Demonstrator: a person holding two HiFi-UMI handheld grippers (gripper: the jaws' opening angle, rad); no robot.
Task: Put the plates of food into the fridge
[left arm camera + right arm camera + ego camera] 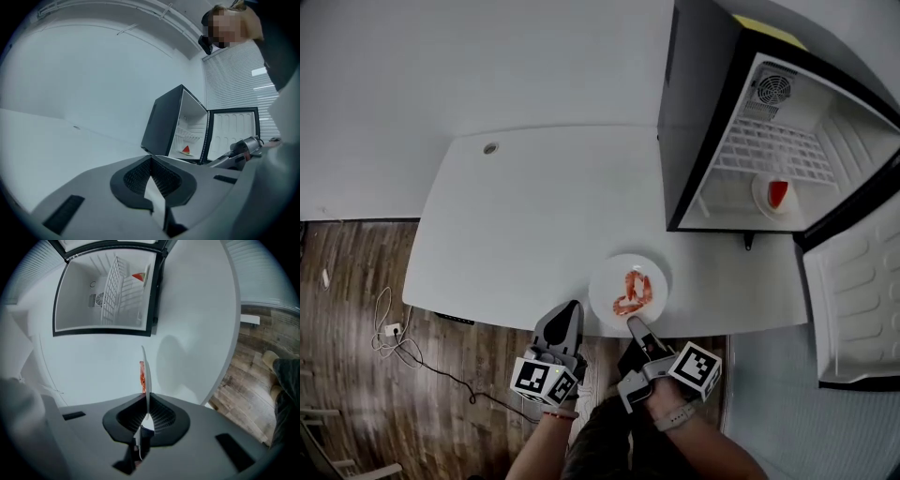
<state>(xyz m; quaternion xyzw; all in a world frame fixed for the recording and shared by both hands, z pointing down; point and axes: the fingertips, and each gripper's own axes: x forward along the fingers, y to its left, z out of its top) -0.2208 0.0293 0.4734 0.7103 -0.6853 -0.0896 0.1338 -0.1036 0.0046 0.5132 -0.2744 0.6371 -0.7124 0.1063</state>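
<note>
A white plate of shrimp (628, 289) sits at the near edge of the white table (525, 216). My right gripper (634, 325) is shut on its near rim. In the right gripper view the plate (146, 373) shows edge-on between the jaws, with the orange shrimp (141, 376) on its left side. My left gripper (572, 311) hovers just off the table's near edge, left of the plate, shut and holding nothing (151, 161). The small black fridge (703, 112) stands open at the table's right end. A plate with a watermelon slice (776, 195) rests on its floor.
The fridge door (858, 300) swings out to the right, past the table's end. A wire shelf (764, 150) spans the fridge above the watermelon plate. A cable and socket (392, 330) lie on the wooden floor at the left. The table has a small grommet hole (490, 148).
</note>
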